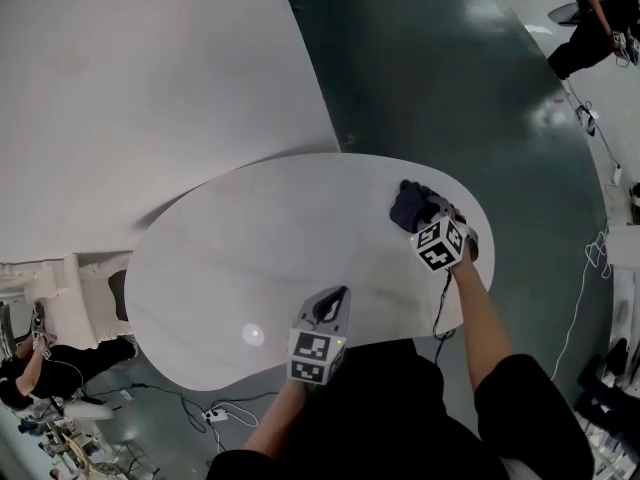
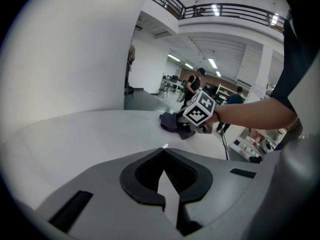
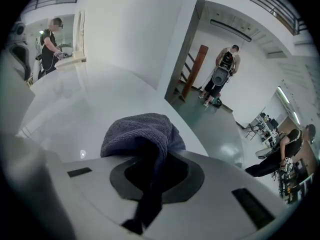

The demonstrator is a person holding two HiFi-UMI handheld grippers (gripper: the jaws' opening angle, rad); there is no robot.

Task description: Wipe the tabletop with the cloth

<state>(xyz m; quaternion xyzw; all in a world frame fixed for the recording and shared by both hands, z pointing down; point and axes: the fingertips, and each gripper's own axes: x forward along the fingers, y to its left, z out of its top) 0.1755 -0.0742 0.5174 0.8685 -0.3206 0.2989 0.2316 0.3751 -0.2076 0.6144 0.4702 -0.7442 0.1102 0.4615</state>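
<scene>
You held the right gripper (image 1: pixel 428 218) at the far right part of the table (image 1: pixel 220 258). Its jaws were clamped on the cloth (image 1: pixel 408 204). In the right gripper view, the cloth (image 3: pixel 137 131) rose out of the right gripper (image 3: pixel 155 171) as a rounded hump. One fold ran down through the dark slot between the jaws. The cloth was a dark blue-grey towel with a nubbly looped weave, soft and crumpled. In the head view it bunched just ahead of the jaw tips, over the tabletop near the far right edge. No view showed whether it touched the surface.

You held the left gripper (image 1: pixel 332 303) at the near edge of the table, well apart from the cloth. In the left gripper view, the left gripper (image 2: pixel 165 176) had its jaws drawn close together. Only a thin wedge of white table showed between the ribbed black pads (image 2: pixel 175 171), and nothing was held. From there, the cloth (image 2: pixel 172 121) lay far across the table, beside the other gripper's marker cube (image 2: pixel 199 109).

The tabletop was white, smooth and faintly glossy, with a rounded, oval outline. Both gripper bodies were matt grey plastic. The floor (image 1: pixel 430 68) beyond was dark green and shiny.
</scene>
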